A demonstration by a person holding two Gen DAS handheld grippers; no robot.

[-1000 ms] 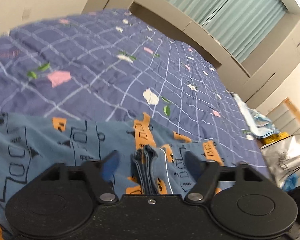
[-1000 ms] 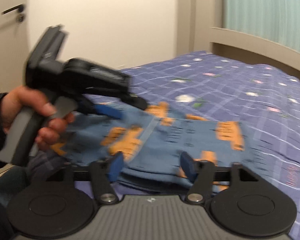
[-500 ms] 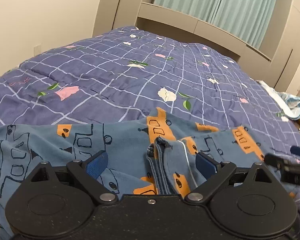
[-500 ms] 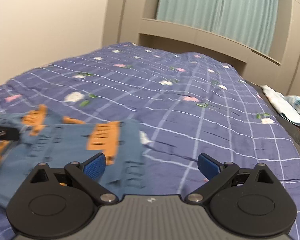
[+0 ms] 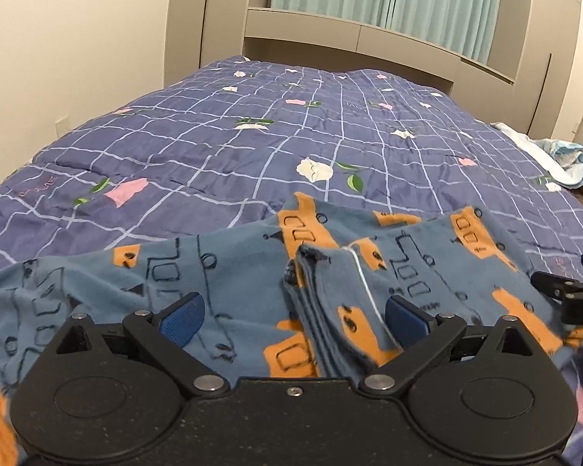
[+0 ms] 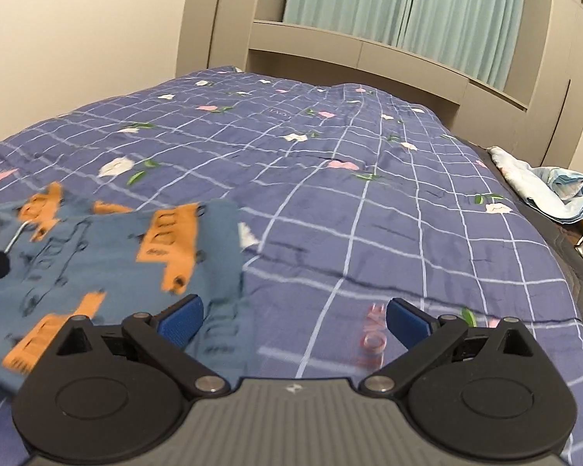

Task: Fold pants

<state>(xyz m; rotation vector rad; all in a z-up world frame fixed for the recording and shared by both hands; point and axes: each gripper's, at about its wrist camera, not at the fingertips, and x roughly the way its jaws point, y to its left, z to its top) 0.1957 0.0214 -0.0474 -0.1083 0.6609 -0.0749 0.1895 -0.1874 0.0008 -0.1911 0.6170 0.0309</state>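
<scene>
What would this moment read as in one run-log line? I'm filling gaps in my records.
step: fold pants | left gripper: open, just widened, over pants | right gripper: open, just widened, at pants' edge | bedspread: underneath

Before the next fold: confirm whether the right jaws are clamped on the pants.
No, the right gripper stands wide open, with only an edge of the pants beneath its left jaw.

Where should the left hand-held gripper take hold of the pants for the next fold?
Probably the stacked folded edge of the pants, lying between the open pads of the left hand-held gripper. It ridges up off the blanket, so coming in low from the near side should catch all layers.
</scene>
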